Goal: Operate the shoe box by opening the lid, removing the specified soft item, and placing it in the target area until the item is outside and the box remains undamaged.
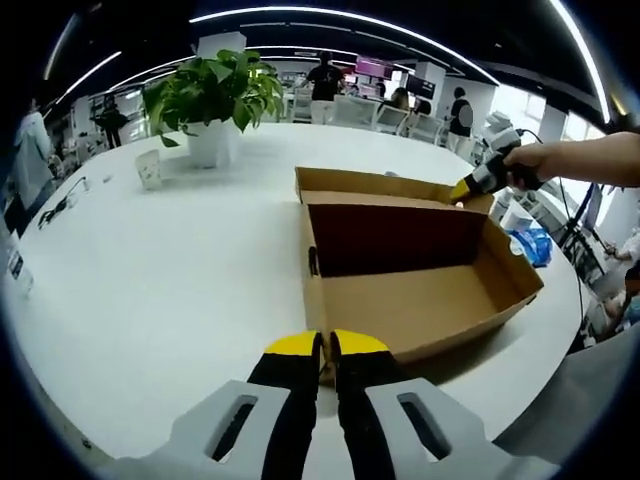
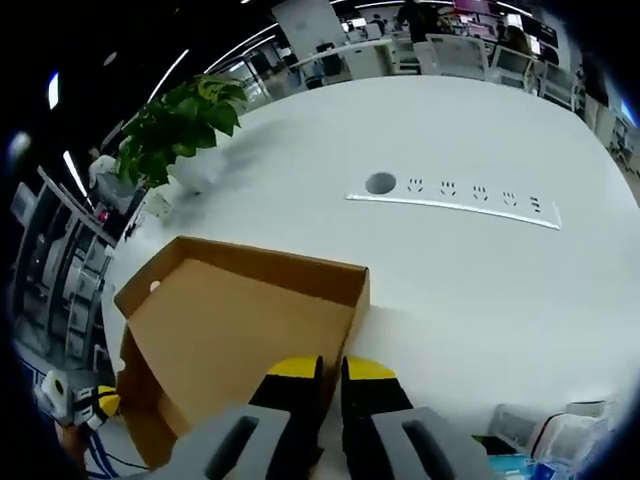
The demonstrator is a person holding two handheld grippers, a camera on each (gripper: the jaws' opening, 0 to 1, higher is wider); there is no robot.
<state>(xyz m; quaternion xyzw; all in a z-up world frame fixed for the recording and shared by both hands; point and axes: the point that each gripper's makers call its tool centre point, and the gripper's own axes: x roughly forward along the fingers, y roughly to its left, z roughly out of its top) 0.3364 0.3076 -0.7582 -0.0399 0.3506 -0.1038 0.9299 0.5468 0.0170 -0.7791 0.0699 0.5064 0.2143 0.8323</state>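
Left gripper view, nearest first: the left gripper (image 1: pixel 327 345) has its yellow-tipped jaws closed together at the near wall of the cardboard shoe box (image 1: pixel 430 310) — whether they pinch the wall edge cannot be told. The box stands open on the white table (image 1: pixel 180 290); its interior shows bare cardboard with a dark far wall. No soft item is visible inside. At the far corner of the box, the right gripper (image 1: pixel 462 190), held by a hand (image 1: pixel 535 160), touches the raised lid (image 1: pixel 390 185).

Right gripper view: the right gripper's jaws are closed at the edge of the brown lid panel (image 2: pixel 240 330), apparently clamping it. The left gripper shows small at the lower left.

Beyond the box, the table carries a potted plant (image 1: pixel 215 95), a small white cup (image 1: pixel 150 168) and a recessed socket strip (image 2: pixel 450 205). Farther back — an open office with desks, chairs, standing people and curved ceiling lights.
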